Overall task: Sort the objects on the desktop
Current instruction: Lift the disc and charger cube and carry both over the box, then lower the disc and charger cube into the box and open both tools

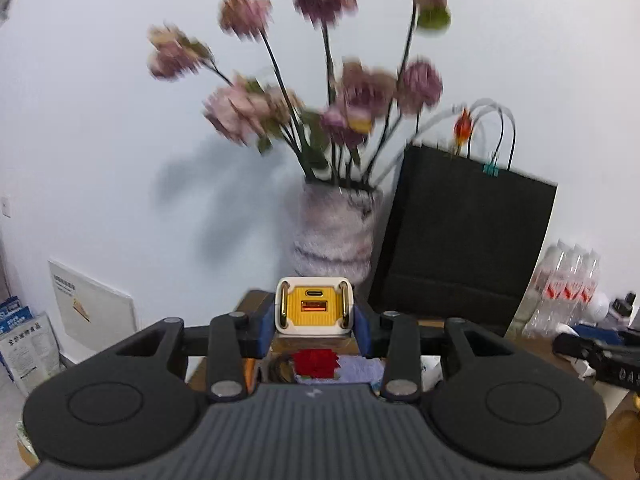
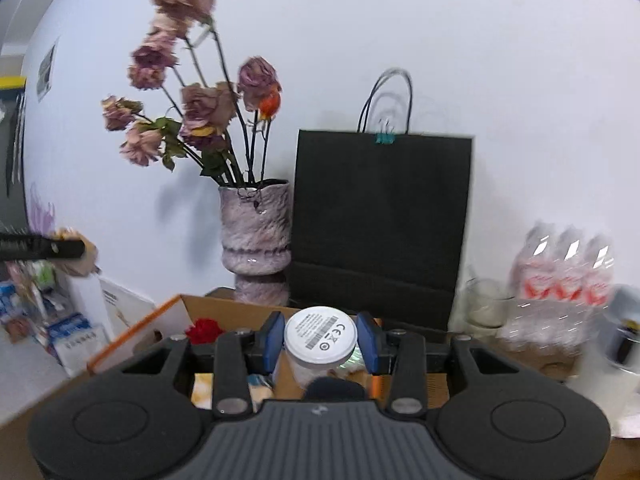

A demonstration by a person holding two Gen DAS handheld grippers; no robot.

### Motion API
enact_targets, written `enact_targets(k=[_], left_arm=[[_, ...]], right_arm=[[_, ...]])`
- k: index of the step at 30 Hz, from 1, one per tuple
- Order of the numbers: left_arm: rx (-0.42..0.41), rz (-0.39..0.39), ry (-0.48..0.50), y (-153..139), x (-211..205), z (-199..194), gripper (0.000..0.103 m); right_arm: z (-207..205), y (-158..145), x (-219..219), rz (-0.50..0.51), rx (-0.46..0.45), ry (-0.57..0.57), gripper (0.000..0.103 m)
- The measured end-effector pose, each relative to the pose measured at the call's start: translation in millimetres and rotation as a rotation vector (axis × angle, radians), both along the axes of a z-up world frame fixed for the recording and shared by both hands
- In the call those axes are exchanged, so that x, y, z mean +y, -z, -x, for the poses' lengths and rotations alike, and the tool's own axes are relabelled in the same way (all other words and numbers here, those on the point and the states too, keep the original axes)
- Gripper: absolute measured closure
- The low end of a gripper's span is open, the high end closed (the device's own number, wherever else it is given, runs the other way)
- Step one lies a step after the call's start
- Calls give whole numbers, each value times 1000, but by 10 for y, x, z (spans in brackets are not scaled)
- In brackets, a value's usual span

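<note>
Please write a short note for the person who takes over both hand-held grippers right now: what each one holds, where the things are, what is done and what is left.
Left hand-held gripper: shut on a yellow charger, carried above the desk.
Right hand-held gripper: shut on a white round device, label side toward the camera.
Below both: an open cardboard box holding a red flower and other small items.
Behind it: vase, black bag, bottle pack.
Done: both items picked up.
Left: put each one in its place. Which place, the views do not show; the box looks likely.
</note>
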State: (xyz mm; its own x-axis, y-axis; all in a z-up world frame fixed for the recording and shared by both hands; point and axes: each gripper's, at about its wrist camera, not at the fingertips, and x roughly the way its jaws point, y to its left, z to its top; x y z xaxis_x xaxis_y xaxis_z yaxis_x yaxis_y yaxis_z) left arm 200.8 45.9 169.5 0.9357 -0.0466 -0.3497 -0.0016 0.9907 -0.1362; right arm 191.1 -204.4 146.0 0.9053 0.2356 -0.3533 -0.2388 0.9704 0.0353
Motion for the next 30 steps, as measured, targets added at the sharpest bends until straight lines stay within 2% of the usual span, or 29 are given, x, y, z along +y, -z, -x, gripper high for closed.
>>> enact_targets(k=[3,6,9,11,14,16,17,18,20,22,24,26,27,28,30], left_arm=[[82,-37,14,295,-109,-330,64],[184,-70,6,627,-163,-590,64],[245,-79,31,886,-203,-732,64],[280,-94,48,1039,-232,-805,63],[296,-145,45,1166,-274,-832,63],[271,-168,45,1152,-275,-816,55],[263,-163,52,1118,-259,-797,46],[258,-152,59,1071,-238,-789,43],[243,-127,51,949,-172,-754,39],[229,-103,30,805,-93,-704,29],[225,-72,17,667,-25,-643,24],[223,-57,4,542,14,-573,15],[217,-50,-10,488,31,-525,4],[205,-40,-28,437,45,-466,0],[172,-23,-41,356,71,-308,0]], right_arm=[[-376,81,77,-55,101,-50,65],[-799,306,220,-82,257,-89,65],[-1107,572,387,-54,368,-89,65],[-1221,726,500,7,394,-79,65],[-1353,933,595,29,438,-80,65],[-1372,1016,615,45,451,-72,64],[-1387,1036,602,43,454,-67,64],[-1388,1040,570,27,453,-60,64],[-1374,1000,499,-7,448,-50,55],[-1340,873,404,-32,425,-24,50],[-1306,726,351,-50,403,-7,48],[-1242,603,335,-50,394,-6,40],[-1188,536,350,-41,387,-8,39],[-1130,482,370,-33,378,-11,36],[-973,372,418,-16,355,-16,30]])
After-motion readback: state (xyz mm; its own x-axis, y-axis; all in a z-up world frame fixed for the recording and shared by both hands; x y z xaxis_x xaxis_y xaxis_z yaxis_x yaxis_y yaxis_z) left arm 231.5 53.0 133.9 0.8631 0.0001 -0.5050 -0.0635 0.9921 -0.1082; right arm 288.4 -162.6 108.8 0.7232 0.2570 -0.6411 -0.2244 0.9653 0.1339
